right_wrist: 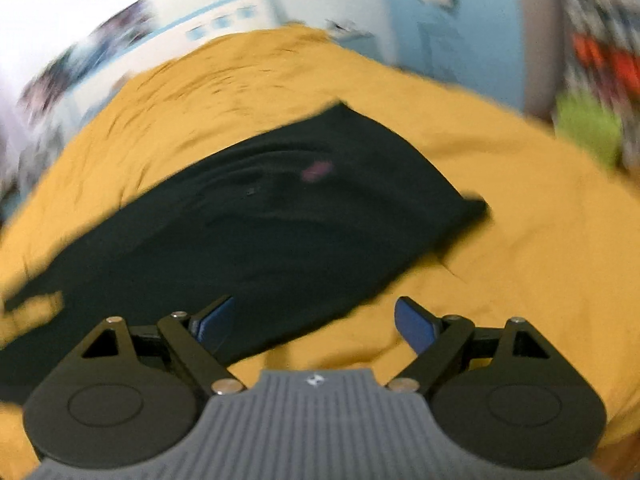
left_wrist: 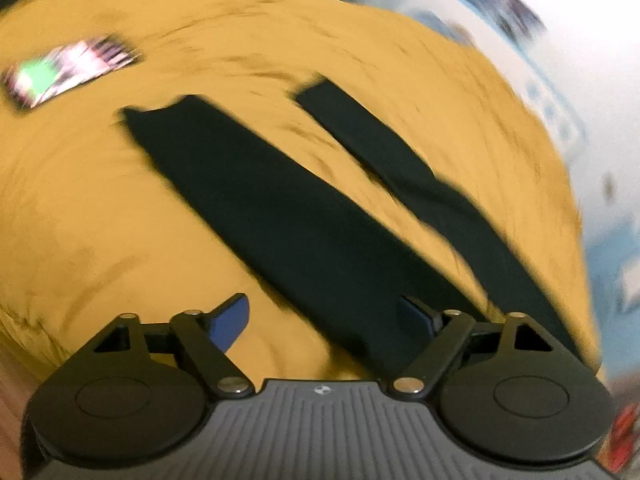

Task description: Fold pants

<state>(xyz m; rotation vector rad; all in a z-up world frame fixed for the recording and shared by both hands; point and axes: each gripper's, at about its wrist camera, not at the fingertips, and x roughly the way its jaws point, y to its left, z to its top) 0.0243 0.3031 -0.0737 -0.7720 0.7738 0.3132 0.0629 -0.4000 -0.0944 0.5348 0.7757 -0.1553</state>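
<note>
The black pants (left_wrist: pixel 280 216) lie spread flat on a mustard-yellow bedspread (left_wrist: pixel 100 200). The left wrist view shows only the two legs, splayed apart in a V with yellow cloth between them, their cuffs toward the far side of the bed. The right wrist view shows the other end — the broad upper part of the pants (right_wrist: pixel 280 216), with its edge toward the far right and a small pinkish mark (right_wrist: pixel 317 170) on the fabric, too smeared to read.

The left gripper (left_wrist: pixel 324 320) hangs over the near part of the wider leg, its blue-padded fingers (left_wrist: pixel 230 322) spread wide and holding nothing. The right gripper (right_wrist: pixel 314 322) is likewise spread wide and empty — one finger over the black cloth, the other over bare bedspread.

Only the left view catches a flat, brightly printed thing (left_wrist: pixel 68 74) lying on the bedspread well away from the legs; blur hides what it is. The room beyond the bed is smeared in both views. No writing can be made out anywhere.
</note>
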